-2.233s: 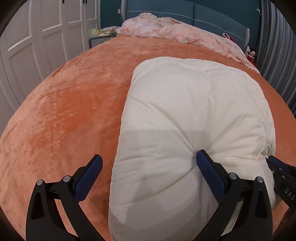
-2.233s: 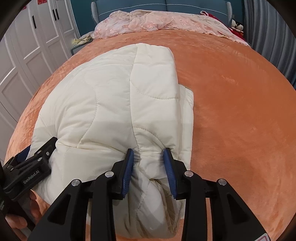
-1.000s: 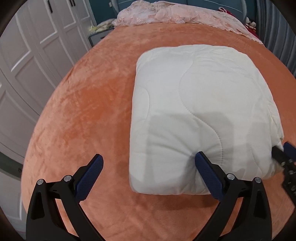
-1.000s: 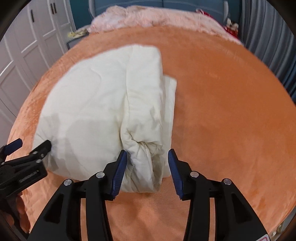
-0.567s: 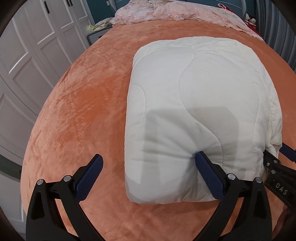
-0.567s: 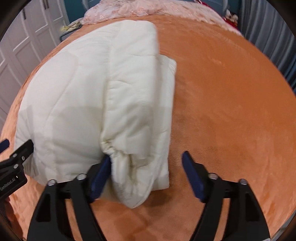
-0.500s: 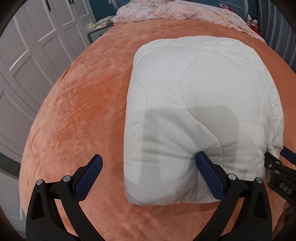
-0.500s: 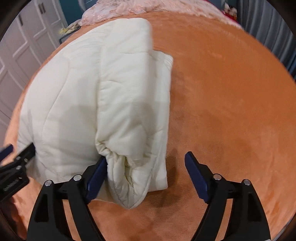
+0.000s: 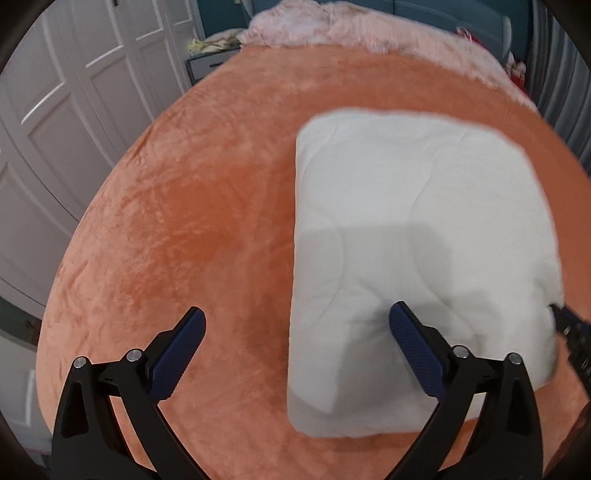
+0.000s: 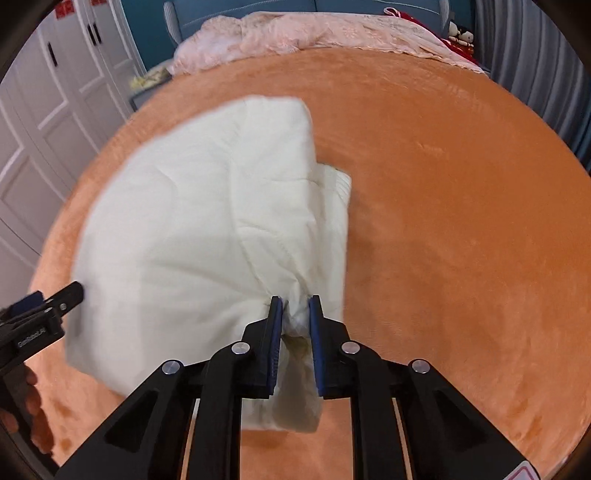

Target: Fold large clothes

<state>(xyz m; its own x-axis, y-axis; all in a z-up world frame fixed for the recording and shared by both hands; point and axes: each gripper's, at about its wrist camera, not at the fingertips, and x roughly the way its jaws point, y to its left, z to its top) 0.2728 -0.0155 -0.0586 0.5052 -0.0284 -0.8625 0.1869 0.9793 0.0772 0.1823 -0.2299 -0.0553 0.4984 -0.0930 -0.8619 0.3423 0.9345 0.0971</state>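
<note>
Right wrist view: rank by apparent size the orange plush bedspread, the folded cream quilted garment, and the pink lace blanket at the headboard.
1. Orange plush bedspread.
2. Folded cream quilted garment.
3. Pink lace blanket, though it lies farthest from the camera, so it may really be larger.

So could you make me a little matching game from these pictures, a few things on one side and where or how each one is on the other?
Things:
1. white padded coat
2. pink lace cloth
3. left gripper
4. right gripper

States:
A. bunched at the far end of the bed
B. jaws spread wide
C. folded on the orange blanket
D. closing on a fold of coat

Pairs: 1-C, 2-A, 3-B, 4-D
</note>
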